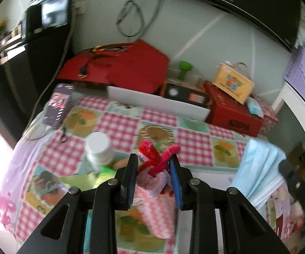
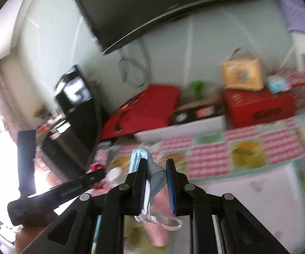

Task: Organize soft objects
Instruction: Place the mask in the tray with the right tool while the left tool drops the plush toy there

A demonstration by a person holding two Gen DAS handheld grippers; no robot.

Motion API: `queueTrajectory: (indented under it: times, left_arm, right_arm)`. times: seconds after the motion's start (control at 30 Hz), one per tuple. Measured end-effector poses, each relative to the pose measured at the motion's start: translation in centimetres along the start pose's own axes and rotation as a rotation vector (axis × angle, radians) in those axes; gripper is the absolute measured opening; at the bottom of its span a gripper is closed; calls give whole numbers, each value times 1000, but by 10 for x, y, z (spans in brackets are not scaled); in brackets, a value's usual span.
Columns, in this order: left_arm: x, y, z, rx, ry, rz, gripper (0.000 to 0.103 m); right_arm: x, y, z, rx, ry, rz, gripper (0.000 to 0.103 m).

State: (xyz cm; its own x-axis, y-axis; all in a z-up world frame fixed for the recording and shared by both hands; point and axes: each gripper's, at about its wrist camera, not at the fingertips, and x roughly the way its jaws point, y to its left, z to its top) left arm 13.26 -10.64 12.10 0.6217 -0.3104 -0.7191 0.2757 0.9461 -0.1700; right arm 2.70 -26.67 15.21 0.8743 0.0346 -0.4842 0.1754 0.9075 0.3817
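A pink cloth bundle (image 1: 152, 182) with red and pink fuzzy stems is clamped between the fingers of the left gripper (image 1: 154, 165), stems pointing up and away, above the checked tabletop (image 1: 118, 122). A blue face mask (image 2: 152, 175) is held by the right gripper (image 2: 156, 169), long axis hanging downward, ear loops trailing below.

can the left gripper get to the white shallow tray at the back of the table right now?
Probably not for grasping: the left gripper is already full, shut on a pink and red chenille soft toy. The path to the white shallow tray over the checkered tablecloth looks free.
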Motion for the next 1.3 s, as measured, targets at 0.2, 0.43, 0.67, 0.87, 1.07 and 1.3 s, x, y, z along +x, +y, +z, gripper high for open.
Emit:
queueTrajectory:
  times: [0.2,0.43,0.67,0.87,1.07,1.3]
  left_arm:
    - [20,-58,-15,133,37,-64,31]
    - [55,-108,-37,253,110,-113,32]
    - [84,-128,-54,299,173,-136,32]
    - [108,-133,-67,296,222,-149,32]
    - [125,-137,-82,307,263,-148,32]
    - [143,-137,-95,304,336,-120,32]
  right_arm:
    - [-21,-57,13,77,-51,-223,19]
    - [-36,-129,11,195,-57,-424,19]
    - [-28,-174,1,312,-34,-453,19]
    - [-4,-193,-11,343,17,-464,19]
    - [28,-206,-27,360,113,-481,21]
    - [52,-216,-44,383,207,-508,22]
